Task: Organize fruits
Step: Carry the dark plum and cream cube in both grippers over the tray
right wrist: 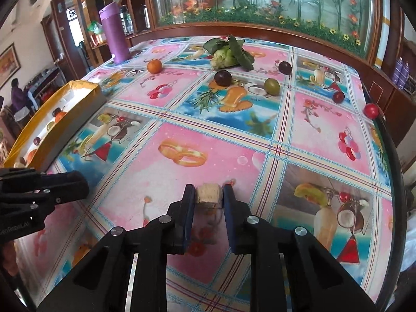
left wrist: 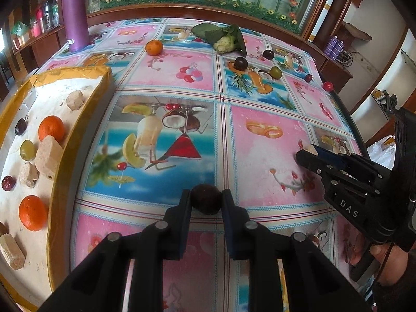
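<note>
The left tongs [left wrist: 206,199] are closed on a dark brown round fruit [left wrist: 206,199], which sits pinched between the two fingertips just above the patterned desk [left wrist: 260,135]. The right tongs [right wrist: 209,193] are clamped on a pale beige block [right wrist: 209,193], held the same way at the fingertips over a pink square of the cloth; in the left wrist view these tongs show at the right edge with the pale piece peeking out at their tip. To the left of the left tongs stands a yellow-rimmed box [left wrist: 65,171] with a white floor, already carrying two oranges [left wrist: 51,128], a green grape-like fruit [left wrist: 27,149], two dark red fruits and several beige blocks [left wrist: 48,157]. Well apart from both tongs, on the far side of the desk, lie a loose orange [left wrist: 154,47], two dark purple fruits [left wrist: 241,63], a green fruit [left wrist: 275,72] to their right, and two small red fruits [left wrist: 328,86] near the right edge. A leafy green vegetable [left wrist: 225,37] lies at the far middle, and a tall purple bottle [left wrist: 75,13] stands at the far left corner, beyond the box.
</note>
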A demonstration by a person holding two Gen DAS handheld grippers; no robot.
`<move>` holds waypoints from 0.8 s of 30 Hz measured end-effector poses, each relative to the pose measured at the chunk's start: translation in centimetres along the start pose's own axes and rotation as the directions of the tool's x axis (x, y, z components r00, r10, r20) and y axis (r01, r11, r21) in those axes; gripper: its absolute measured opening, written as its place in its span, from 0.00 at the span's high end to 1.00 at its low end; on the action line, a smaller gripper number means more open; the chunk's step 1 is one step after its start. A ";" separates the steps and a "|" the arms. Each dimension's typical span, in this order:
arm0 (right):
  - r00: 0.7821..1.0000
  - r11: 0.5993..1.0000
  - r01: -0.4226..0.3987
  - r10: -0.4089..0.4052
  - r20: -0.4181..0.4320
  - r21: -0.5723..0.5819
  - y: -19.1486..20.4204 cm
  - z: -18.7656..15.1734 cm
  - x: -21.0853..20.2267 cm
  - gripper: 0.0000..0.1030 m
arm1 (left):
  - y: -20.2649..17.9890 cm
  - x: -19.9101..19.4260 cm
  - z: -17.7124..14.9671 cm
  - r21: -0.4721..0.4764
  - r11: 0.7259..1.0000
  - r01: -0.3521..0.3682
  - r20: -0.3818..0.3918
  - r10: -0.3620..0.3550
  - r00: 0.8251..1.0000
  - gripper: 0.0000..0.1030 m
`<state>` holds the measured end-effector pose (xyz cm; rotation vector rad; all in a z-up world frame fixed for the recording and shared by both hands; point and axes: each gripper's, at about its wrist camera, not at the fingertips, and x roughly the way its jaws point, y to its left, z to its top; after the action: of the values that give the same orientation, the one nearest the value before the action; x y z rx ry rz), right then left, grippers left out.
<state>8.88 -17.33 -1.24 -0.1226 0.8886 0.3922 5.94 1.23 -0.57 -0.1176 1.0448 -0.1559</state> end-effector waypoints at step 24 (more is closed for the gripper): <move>0.995 0.994 -0.097 0.098 0.013 -0.054 7.8 -2.9 -6.0 0.80 | 3.5 -7.8 -4.2 -0.020 1.000 0.006 0.096 -0.004 0.995 0.75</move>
<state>0.41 -12.61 2.00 -0.1249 0.8708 0.5076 -1.24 6.00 3.37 -0.1443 0.9502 -0.1429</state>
